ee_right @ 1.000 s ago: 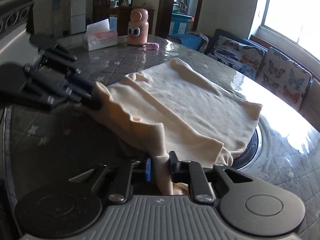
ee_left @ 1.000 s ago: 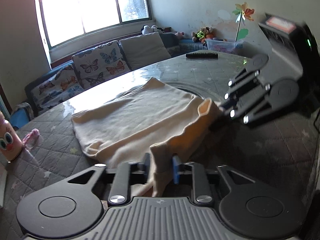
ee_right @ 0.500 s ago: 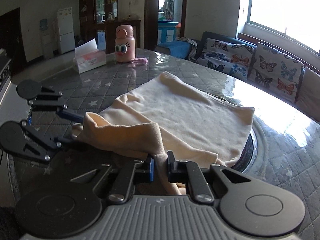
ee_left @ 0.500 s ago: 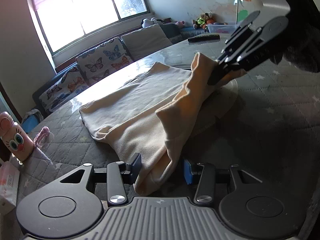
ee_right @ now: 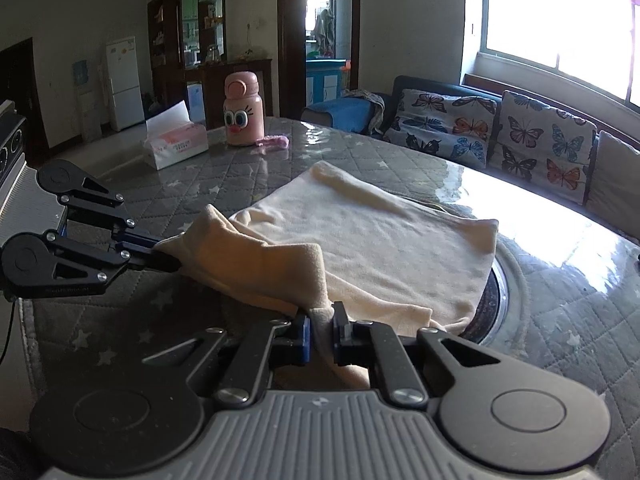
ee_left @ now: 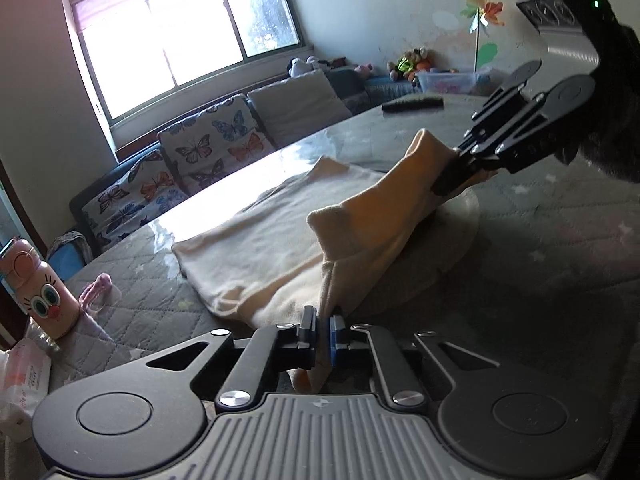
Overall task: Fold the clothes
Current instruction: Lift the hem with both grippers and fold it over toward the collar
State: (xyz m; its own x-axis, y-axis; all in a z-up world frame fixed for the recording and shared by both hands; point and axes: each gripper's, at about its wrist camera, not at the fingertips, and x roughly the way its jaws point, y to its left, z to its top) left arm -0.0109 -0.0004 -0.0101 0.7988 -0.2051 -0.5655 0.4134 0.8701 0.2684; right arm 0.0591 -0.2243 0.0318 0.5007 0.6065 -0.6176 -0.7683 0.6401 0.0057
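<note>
A cream garment (ee_left: 260, 240) lies flat on the grey quilted table (ee_left: 560, 248); it also shows in the right wrist view (ee_right: 380, 240). Its near edge is lifted off the table and stretched between both grippers. My left gripper (ee_left: 323, 326) is shut on one corner of that edge; it also shows at the left of the right wrist view (ee_right: 160, 256). My right gripper (ee_right: 320, 328) is shut on the other corner; it shows at the upper right of the left wrist view (ee_left: 448, 176).
A pink bottle with a cartoon face (ee_right: 242, 110), a tissue pack (ee_right: 174, 144) and a pink cloth (ee_right: 274, 142) stand at the table's far side. A round turntable rim (ee_right: 500, 292) lies under the garment. A black remote (ee_left: 412, 104) lies far off. A butterfly-cushioned sofa (ee_right: 500, 128) lines the window.
Both grippers have lifted the garment's near edge off the table. The left gripper's jaws, apart half a second ago, have closed on the cloth.
</note>
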